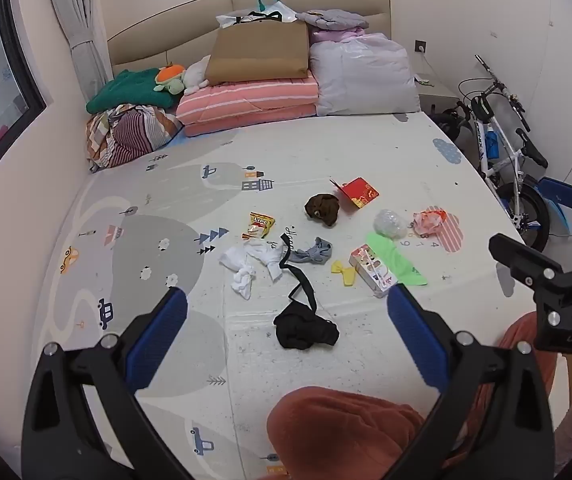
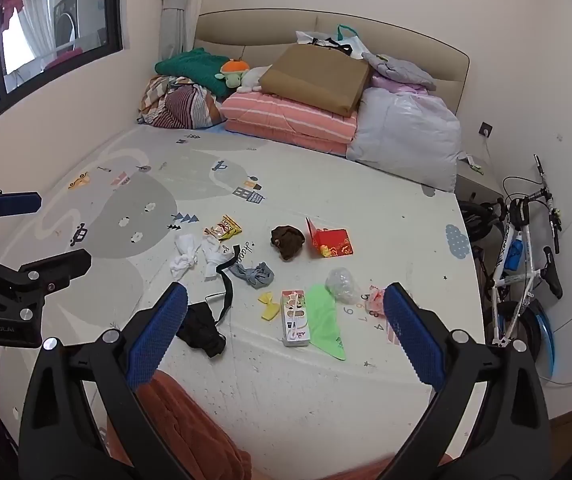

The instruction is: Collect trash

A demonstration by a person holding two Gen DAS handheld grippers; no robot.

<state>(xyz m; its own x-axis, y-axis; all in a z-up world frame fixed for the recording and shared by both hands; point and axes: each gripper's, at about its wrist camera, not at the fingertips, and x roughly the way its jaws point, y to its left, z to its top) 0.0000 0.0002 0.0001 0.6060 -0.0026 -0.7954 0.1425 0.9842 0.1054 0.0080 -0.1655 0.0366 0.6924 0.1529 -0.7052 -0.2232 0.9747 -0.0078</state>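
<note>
Trash and clothes lie mixed on the bed's play mat (image 1: 126, 264): a yellow snack wrapper (image 1: 257, 225), a red paper box (image 1: 360, 193), a crumpled clear plastic wad (image 1: 390, 223), a pink-white wrapper (image 1: 428, 220), a white drink carton (image 1: 374, 271), a green plastic piece (image 1: 398, 260) and a yellow scrap (image 1: 344, 271). White socks (image 1: 246, 266), a grey sock (image 1: 312, 252), a brown sock (image 1: 322, 209) and a black garment (image 1: 306, 330) lie among them. My left gripper (image 1: 286, 316) is open and empty above the black garment. My right gripper (image 2: 286, 320) is open and empty above the carton (image 2: 295, 317).
Folded bedding (image 1: 246, 104), a brown bag (image 1: 260, 52), pillows (image 1: 362, 76) and plush toys (image 1: 172, 78) are stacked at the headboard. A bicycle (image 1: 502, 144) stands right of the bed. My orange-clad knees (image 1: 342, 432) are at the near edge. A window (image 2: 46, 20) is on the left wall.
</note>
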